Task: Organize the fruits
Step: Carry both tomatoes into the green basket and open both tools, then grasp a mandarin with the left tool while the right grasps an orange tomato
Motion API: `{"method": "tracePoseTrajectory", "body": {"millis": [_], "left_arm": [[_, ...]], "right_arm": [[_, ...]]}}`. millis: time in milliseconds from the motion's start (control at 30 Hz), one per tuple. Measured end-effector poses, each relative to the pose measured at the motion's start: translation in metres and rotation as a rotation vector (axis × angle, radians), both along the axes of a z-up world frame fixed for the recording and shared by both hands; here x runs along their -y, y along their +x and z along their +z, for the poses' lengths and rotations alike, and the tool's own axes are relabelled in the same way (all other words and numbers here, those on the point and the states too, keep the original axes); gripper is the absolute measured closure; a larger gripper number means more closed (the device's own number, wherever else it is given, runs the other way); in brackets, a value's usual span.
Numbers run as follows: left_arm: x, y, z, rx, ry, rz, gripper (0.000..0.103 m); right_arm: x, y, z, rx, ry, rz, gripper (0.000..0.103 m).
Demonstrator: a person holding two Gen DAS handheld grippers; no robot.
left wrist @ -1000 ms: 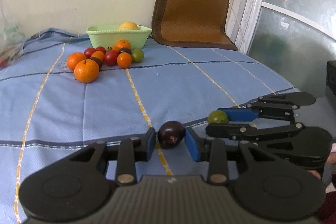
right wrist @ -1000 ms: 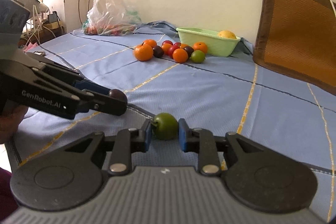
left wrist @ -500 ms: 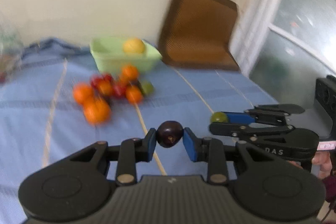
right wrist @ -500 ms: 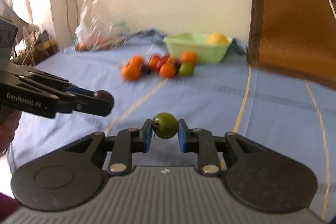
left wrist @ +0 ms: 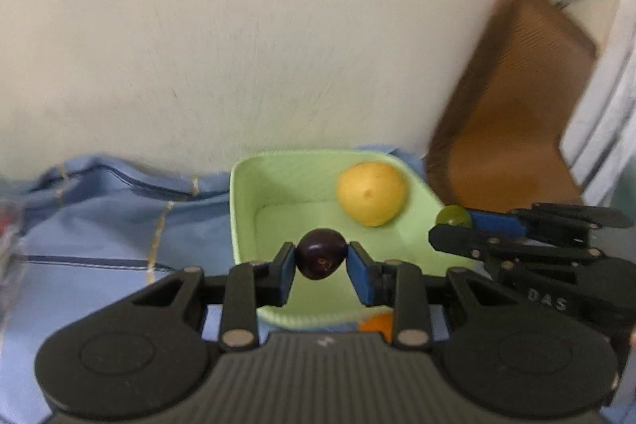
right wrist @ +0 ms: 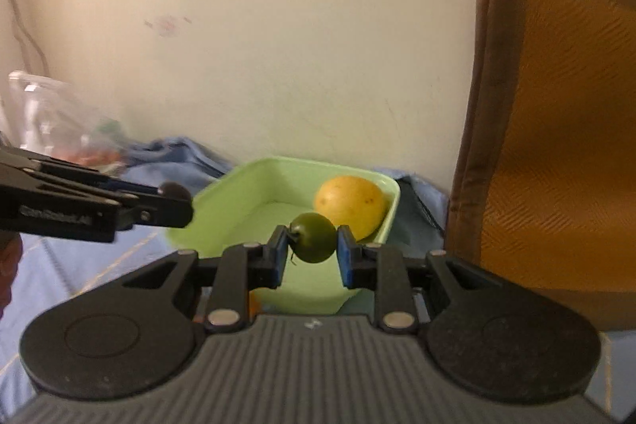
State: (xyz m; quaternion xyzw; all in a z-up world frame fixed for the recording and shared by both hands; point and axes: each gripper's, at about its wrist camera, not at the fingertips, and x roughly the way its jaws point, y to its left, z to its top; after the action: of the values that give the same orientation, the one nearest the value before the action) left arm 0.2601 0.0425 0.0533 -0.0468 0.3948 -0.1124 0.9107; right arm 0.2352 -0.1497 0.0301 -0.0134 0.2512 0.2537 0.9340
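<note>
My left gripper [left wrist: 321,259] is shut on a dark purple fruit [left wrist: 321,253] and holds it over the near part of the light green basket [left wrist: 242,201]. A yellow fruit [left wrist: 371,192] lies in the basket's far right corner. My right gripper [right wrist: 312,243] is shut on a small green fruit [right wrist: 313,236] above the same basket [right wrist: 222,197], in front of the yellow fruit [right wrist: 349,203]. Each gripper shows in the other's view: the right one [left wrist: 455,221] with its green fruit [left wrist: 453,215], the left one [right wrist: 175,199] with its dark fruit [right wrist: 173,190].
An orange fruit [left wrist: 375,324] peeks out below the basket's near rim on the blue cloth [left wrist: 99,225]. A brown cushion [right wrist: 556,146] leans on the wall at the right. A clear plastic bag [right wrist: 59,122] lies at the far left.
Both grippers have lifted their fruits off the cloth and moved forward past the fruit pile to the green basket. Both grips are unchanged.
</note>
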Motion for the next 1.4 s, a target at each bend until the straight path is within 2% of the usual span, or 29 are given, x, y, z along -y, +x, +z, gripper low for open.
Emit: {"method": "tracePoseTrajectory", "body": {"millis": [167, 200, 267, 300, 400, 500, 567, 633, 700, 733, 800, 900, 1000, 1100, 1167, 1267, 1400], "left_arm": [[0.008, 0.024, -0.025, -0.035, 0.045, 0.01, 0.073], [0.009, 0.025, -0.025, -0.031, 0.043, 0.009, 0.068], [0.008, 0.022, -0.022, -0.013, 0.039, 0.021, 0.057], [0.003, 0.021, -0.021, -0.005, 0.035, 0.024, 0.056], [-0.005, 0.004, -0.008, 0.022, 0.022, 0.041, 0.057], [-0.021, -0.034, 0.013, 0.071, -0.045, 0.052, 0.057], [-0.033, -0.073, 0.023, 0.117, -0.087, 0.044, 0.057], [-0.041, -0.111, 0.027, 0.146, -0.091, 0.044, 0.057], [-0.045, -0.148, 0.02, 0.149, -0.078, 0.052, 0.057], [-0.047, -0.165, 0.014, 0.146, -0.081, 0.054, 0.057], [-0.047, -0.197, 0.0, 0.128, -0.074, 0.071, 0.057], [-0.036, -0.227, -0.014, 0.119, -0.067, 0.071, 0.057], [-0.016, -0.237, -0.019, 0.146, -0.059, 0.038, 0.058], [0.007, -0.234, -0.02, 0.191, 0.036, 0.01, 0.058], [0.012, -0.233, -0.019, 0.226, 0.082, 0.047, 0.058], [-0.001, -0.233, -0.018, 0.252, 0.067, 0.112, 0.057], [-0.016, -0.22, -0.024, 0.212, 0.063, 0.15, 0.055]], "right_arm": [[-0.008, 0.022, -0.018, -0.04, -0.047, -0.001, 0.073], [-0.01, 0.024, -0.019, -0.037, -0.056, 0.0, 0.073], [-0.014, 0.024, -0.02, -0.027, -0.069, 0.009, 0.065], [-0.016, 0.022, -0.019, -0.018, -0.072, 0.011, 0.057], [-0.019, 0.016, -0.014, 0.019, -0.081, 0.012, 0.055], [-0.014, -0.002, -0.003, 0.055, -0.061, 0.016, 0.056], [-0.006, -0.023, 0.003, 0.07, -0.032, 0.026, 0.056], [0.005, -0.049, 0.004, 0.062, -0.001, 0.05, 0.056], [0.012, -0.077, 0.0, 0.043, 0.024, 0.088, 0.059], [0.014, -0.09, -0.003, 0.035, 0.026, 0.106, 0.065], [0.013, -0.114, -0.012, 0.021, 0.024, 0.133, 0.066], [0.007, -0.144, -0.025, 0.026, 0.01, 0.151, 0.074], [0.0, -0.155, -0.035, 0.006, -0.004, 0.136, 0.076], [-0.002, -0.15, -0.04, -0.002, -0.026, 0.103, 0.081], [0.003, -0.147, -0.038, -0.02, -0.009, 0.079, 0.081], [0.008, -0.15, -0.033, -0.03, 0.038, 0.091, 0.081], [-0.007, -0.153, -0.032, 0.0, 0.016, 0.121, 0.08]]}}
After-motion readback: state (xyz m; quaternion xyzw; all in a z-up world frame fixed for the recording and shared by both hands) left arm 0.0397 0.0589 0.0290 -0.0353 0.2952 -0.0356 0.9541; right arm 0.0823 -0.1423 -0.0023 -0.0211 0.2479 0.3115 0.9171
